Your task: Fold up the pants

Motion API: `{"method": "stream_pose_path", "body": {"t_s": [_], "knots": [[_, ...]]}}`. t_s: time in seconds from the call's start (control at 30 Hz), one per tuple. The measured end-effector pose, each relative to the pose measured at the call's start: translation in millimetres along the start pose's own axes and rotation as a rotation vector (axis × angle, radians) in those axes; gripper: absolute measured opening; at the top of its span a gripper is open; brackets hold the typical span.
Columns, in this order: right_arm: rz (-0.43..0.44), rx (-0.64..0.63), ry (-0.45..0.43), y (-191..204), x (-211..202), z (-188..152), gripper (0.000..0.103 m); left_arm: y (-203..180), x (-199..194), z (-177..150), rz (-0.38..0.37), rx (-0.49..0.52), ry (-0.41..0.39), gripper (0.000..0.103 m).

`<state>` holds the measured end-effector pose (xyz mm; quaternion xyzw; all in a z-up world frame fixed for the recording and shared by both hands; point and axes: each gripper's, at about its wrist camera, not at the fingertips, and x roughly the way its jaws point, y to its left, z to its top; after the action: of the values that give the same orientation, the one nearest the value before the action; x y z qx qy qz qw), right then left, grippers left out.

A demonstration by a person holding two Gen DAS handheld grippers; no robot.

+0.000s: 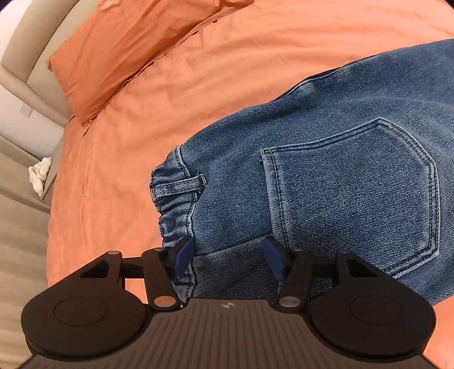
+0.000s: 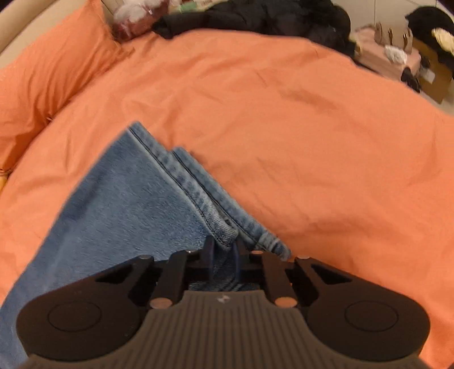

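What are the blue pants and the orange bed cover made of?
The pants look like denim: woven twill grain, faded blue, thick double stitching around the back pocket and the hems. The orange bed cover looks like thin matte woven cloth, maybe cotton; it creases into fine wrinkles and has no shine.

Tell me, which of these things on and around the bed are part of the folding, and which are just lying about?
In the job: jeans, left gripper, right gripper clamped on the leg hems, orange bedspread.

Lying about: pillow, dark clothes, cardboard box.
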<state>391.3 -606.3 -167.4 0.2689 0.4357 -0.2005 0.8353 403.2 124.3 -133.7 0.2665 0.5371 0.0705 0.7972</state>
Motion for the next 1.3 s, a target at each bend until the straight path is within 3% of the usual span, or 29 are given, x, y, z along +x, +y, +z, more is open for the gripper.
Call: {"method": "stream_pose_path", "body": {"t_s": [0.17, 0.33, 0.53, 0.73, 0.8, 1.0, 1.3], "knots": [[-0.011, -0.111, -0.084, 13, -52, 2, 0.003, 4, 4, 0, 0.001, 0.001, -0.010, 0.069], [-0.115, -0.116, -0.021, -9, -23, -13, 0.003, 0, 5, -2, 0.002, 0.013, -0.019, 0.068], [-0.158, -0.135, 0.016, -15, 14, -24, 0.003, 1, 8, -1, -0.006, 0.030, -0.011, 0.069], [-0.235, -0.266, 0.043, 5, 8, -28, 0.007, -1, 8, -2, 0.017, 0.029, -0.012, 0.076], [-0.252, -0.343, 0.020, 18, -7, -33, 0.016, -2, 1, -2, 0.029, 0.048, -0.023, 0.074], [-0.078, -0.435, 0.079, 63, -51, -71, 0.022, 12, -34, -20, 0.043, 0.117, -0.085, 0.071], [0.235, -0.609, 0.246, 190, -97, -192, 0.028, 52, -71, -75, 0.027, 0.149, -0.154, 0.066]]}}
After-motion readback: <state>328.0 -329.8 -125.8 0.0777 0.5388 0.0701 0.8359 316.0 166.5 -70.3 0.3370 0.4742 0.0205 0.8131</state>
